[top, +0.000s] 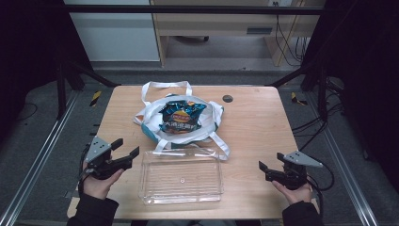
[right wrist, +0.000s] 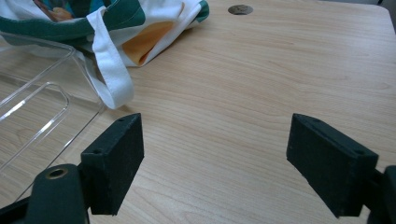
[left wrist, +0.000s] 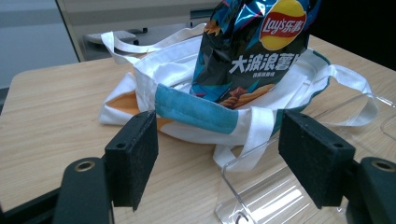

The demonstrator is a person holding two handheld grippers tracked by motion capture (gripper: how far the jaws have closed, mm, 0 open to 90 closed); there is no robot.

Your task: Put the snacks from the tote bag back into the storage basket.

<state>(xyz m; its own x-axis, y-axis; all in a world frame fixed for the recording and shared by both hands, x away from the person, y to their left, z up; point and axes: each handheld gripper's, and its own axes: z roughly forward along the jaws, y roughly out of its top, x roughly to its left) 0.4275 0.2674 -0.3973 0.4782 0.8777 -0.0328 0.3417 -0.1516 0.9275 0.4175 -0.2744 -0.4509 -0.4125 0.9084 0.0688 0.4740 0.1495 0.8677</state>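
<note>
My left hand-held gripper point(top: 126, 147) sits at the worktop's point(top: 263, 122) near-left corner, jaws spread, grasping nothing. Just right of it, at the near edge, lies the clear tray point(top: 181, 176), empty. Behind the tray, mid-worktop, the tote bag point(top: 207, 123) lies flat with the chip bag point(top: 181, 117) on it; one strap touches the tray's far rim. My right hand-held gripper point(top: 270, 162) is near the near-right corner, jaws spread, empty.

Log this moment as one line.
left claw open, empty | right claw open, empty | chip bag in tote bag | tray empty
</note>
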